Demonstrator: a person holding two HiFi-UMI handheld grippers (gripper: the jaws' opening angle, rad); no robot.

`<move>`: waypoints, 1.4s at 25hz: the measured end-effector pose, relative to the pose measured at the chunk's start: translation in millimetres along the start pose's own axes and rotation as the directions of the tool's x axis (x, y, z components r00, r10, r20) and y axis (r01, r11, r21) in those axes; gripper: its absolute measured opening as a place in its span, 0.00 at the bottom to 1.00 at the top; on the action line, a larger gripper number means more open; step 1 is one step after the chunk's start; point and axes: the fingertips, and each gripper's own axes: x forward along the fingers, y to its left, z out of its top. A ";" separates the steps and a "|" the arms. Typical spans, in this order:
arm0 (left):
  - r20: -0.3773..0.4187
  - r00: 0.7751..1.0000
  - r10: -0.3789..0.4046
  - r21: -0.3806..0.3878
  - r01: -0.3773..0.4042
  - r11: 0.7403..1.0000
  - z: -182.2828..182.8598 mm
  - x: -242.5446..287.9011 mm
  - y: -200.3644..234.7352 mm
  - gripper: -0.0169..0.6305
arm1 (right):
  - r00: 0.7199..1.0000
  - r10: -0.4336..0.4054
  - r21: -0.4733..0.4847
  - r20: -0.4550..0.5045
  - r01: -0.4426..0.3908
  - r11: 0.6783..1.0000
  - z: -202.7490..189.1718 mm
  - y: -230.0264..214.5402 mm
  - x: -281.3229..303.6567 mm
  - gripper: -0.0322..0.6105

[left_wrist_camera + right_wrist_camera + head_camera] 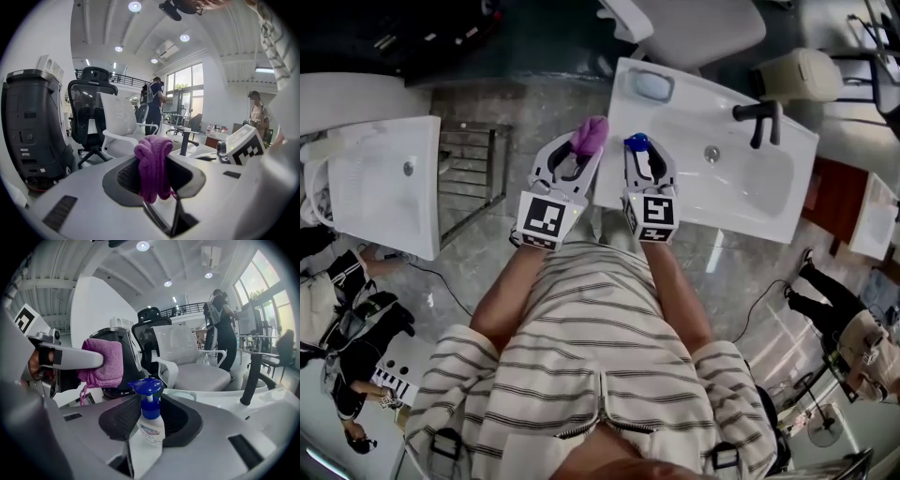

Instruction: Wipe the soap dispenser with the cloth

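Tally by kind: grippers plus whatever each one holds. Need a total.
grippers: 2 (left gripper, right gripper)
purple terry cloth, held in the left gripper: 1
white soap dispenser bottle with blue pump, held in the right gripper: 1
total: 4

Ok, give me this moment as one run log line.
left hand-held gripper: shut on purple cloth | right hand-held gripper: shut on soap dispenser | cloth and dispenser: side by side, apart | wiping: not yet begun

A black angular tap (759,117) stands on the white rectangular ceramic washbasin (769,187); a white office chair (694,28) sits beyond it (second white basin (384,187) well left).
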 end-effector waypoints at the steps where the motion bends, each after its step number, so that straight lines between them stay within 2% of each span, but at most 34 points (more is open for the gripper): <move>1: -0.003 1.000 -0.001 0.001 0.001 1.000 -0.9 0.5 0.7 0.23 | 1.000 0.003 0.000 -0.002 -0.003 1.000 -1.4 0.4 1.2 0.26; 7: -0.005 1.000 -0.003 -0.009 0.003 1.000 -1.2 1.7 3.8 0.23 | 1.000 0.015 -0.019 0.000 -0.015 1.000 -1.4 5.1 4.9 0.26; 12: -0.002 1.000 -0.008 -0.012 0.008 1.000 0.5 3.3 1.3 0.23 | 1.000 0.024 -0.027 -0.009 -0.025 0.999 -0.2 9.8 7.4 0.32; 14: 0.004 1.000 -0.008 -0.012 0.008 1.000 3.4 4.2 -0.1 0.23 | 0.999 0.033 -0.029 -0.012 -0.033 0.999 -0.4 11.3 7.8 0.38; 20: 0.028 1.000 0.001 -0.023 -0.001 1.000 13.9 -2.4 -4.1 0.23 | 1.000 0.030 -0.033 -0.002 -0.030 0.999 1.7 13.4 -7.1 0.38; 26: 0.058 0.998 0.012 -0.011 -0.011 1.000 35.3 -5.4 -13.5 0.23 | 0.997 0.055 -0.038 0.052 -0.053 0.998 22.6 15.0 -34.6 0.37; 35: 0.120 0.993 0.012 0.042 -0.017 0.999 70.4 -9.8 -34.2 0.23 | 0.978 0.041 -0.043 0.203 -0.033 0.999 84.4 4.4 -76.9 0.30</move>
